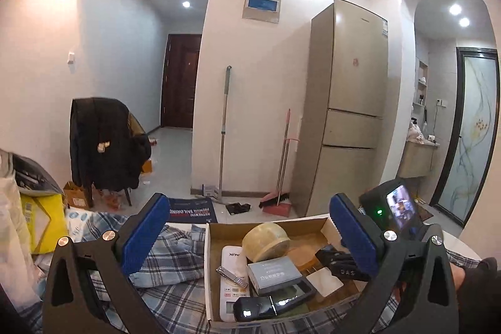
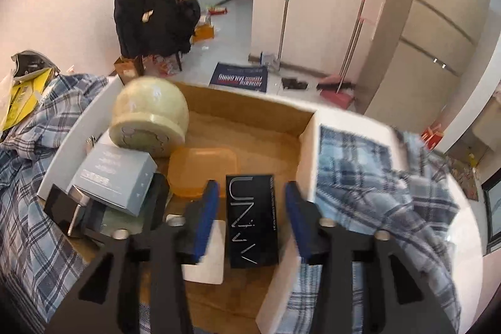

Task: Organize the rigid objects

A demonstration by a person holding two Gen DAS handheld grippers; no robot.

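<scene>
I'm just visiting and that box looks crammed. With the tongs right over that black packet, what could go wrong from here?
1. The right tongs straddle the black packet with gaps at both pads, so lifting now would probably leave it behind.
2. The cream round jar lies tilted on the grey box; a nudge might roll it.
3. The cardboard box sits on rumpled plaid cloth and could shift.
</scene>
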